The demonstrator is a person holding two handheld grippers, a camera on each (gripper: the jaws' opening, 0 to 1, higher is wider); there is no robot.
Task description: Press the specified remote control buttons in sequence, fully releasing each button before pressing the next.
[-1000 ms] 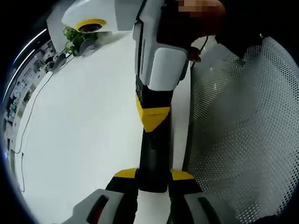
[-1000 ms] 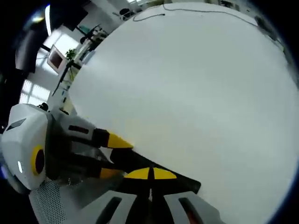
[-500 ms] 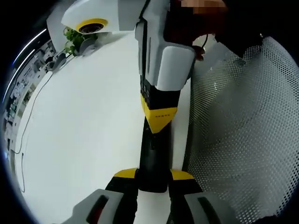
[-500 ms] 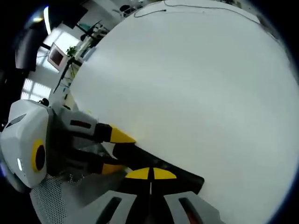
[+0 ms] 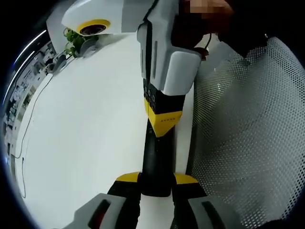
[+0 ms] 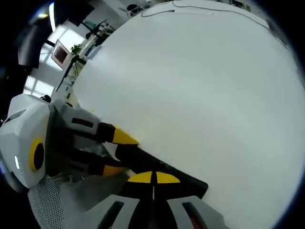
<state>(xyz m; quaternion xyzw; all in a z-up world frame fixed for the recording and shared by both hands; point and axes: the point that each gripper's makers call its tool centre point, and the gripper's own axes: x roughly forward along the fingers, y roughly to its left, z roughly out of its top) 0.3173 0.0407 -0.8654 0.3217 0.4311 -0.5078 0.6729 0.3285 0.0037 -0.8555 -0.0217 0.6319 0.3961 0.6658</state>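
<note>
A: So, where's the remote (image 5: 156,162)?

B: Centre bottom of the left gripper view: a long black bar clamped between the left gripper (image 5: 156,179)'s yellow-tipped jaws. In the right gripper view it runs along the bottom edge, over the white table (image 6: 200,90).

A: And the right gripper (image 5: 163,125)?

B: It comes down from the top of the left gripper view, jaws drawn together, tip on or just over the remote's face. I can't tell if it touches.

A: How to press well?

B: I'd push straight down with that narrow tip, keep the left grip firm, then lift fully clear before the next button.

A: Any writing?

B: Small marks on the yellow tip, too blurred to read.
</note>
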